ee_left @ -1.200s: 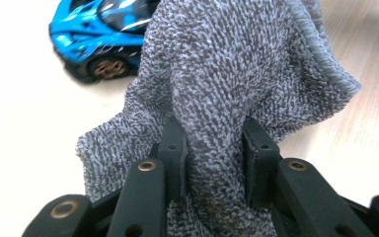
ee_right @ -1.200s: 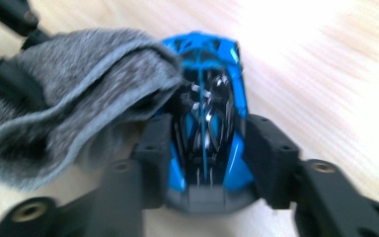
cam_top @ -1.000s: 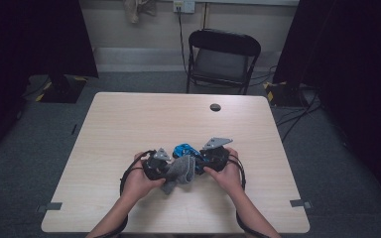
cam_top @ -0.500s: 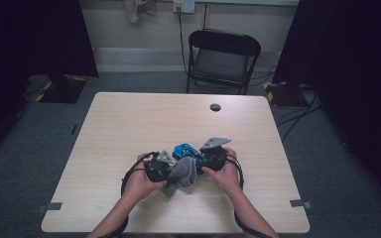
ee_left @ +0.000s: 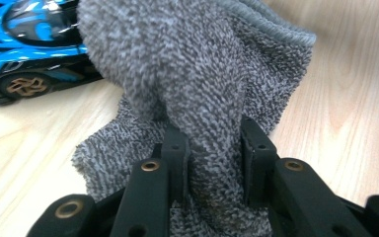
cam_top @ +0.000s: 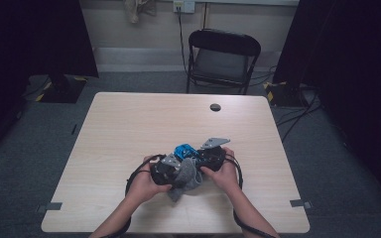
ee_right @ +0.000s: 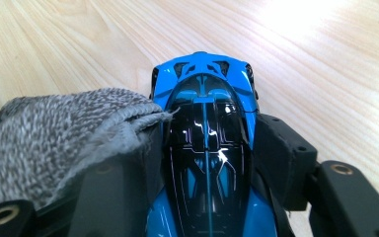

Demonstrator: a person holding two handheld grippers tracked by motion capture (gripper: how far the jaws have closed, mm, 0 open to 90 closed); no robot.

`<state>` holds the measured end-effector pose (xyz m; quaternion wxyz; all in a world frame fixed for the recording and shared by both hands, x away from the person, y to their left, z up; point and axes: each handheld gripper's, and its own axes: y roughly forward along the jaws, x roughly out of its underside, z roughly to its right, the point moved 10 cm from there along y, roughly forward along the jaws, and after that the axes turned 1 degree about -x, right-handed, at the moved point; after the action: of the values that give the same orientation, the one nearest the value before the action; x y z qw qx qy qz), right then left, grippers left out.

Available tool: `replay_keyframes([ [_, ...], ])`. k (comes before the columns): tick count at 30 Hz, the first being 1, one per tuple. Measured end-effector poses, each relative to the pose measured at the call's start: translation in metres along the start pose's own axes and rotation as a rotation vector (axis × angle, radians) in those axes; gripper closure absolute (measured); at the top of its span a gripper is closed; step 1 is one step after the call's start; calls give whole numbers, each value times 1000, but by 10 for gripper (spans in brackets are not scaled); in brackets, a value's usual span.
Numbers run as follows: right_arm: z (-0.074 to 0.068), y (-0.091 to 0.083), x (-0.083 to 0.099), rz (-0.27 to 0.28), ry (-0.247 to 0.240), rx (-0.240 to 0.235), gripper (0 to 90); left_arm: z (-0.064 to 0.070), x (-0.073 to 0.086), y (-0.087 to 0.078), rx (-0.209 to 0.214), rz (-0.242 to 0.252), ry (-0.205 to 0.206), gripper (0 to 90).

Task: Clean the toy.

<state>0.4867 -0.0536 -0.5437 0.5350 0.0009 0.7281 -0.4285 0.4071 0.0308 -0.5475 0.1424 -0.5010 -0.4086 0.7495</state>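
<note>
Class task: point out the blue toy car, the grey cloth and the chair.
blue toy car [ee_right: 206, 143], right gripper view, on its glossy black roof.
grey cloth [ee_left: 197, 74], left gripper view, on the raised fold.
chair [cam_top: 222, 62], high view, on its seat.

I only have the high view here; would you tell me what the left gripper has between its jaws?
Observer: The left gripper is shut on a fold of the grey cloth.
Operator: Thank you. And the right one?
Observer: The right gripper clamps the blue toy car by its sides, nose pointing away.
Operator: Does the cloth reach the car?
Observer: Yes, its hem lies against the car's roof on the wooden table.
</note>
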Motion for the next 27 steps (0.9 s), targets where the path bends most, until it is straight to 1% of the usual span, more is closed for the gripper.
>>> replay_keyframes([
  [2,0,0,0,1,5,-1,453,-2,-3,4,-1,3,-30,694],
  [4,0,0,0,-1,0,2,453,-4,-6,6,-16,6,-68,692],
  [6,0,0,0,-8,2,4,454,-7,-7,6,-35,3,-91,693],
  [7,0,0,0,-8,1,4,454,-13,-7,5,-67,0,-88,696],
  [9,0,0,1,-10,1,4,453,-20,-9,5,-101,15,-107,700],
  [11,0,-1,1,-9,-3,5,453,-26,-9,4,-120,31,-129,701],
  [12,0,-1,1,-8,-2,5,454,-30,-9,4,-135,34,-131,702],
  [13,0,-1,1,-5,-3,6,453,-34,-9,2,-149,26,-122,705],
  [15,0,-1,1,-6,-3,7,453,-40,-9,0,-163,27,-131,708],
  [16,0,0,1,-9,-5,7,453,-45,-8,-2,-180,18,-132,713],
  [18,-1,0,0,-19,-11,12,453,-49,-7,-5,-188,18,-140,716],
  [20,-1,0,0,-21,-13,13,453,-55,-6,-8,-204,20,-146,716],
  [23,-1,0,0,-23,-16,14,453,-68,-3,-13,-221,28,-173,717],
  [27,-1,0,0,-23,-19,16,452,-78,-2,-16,-237,32,-203,719],
])
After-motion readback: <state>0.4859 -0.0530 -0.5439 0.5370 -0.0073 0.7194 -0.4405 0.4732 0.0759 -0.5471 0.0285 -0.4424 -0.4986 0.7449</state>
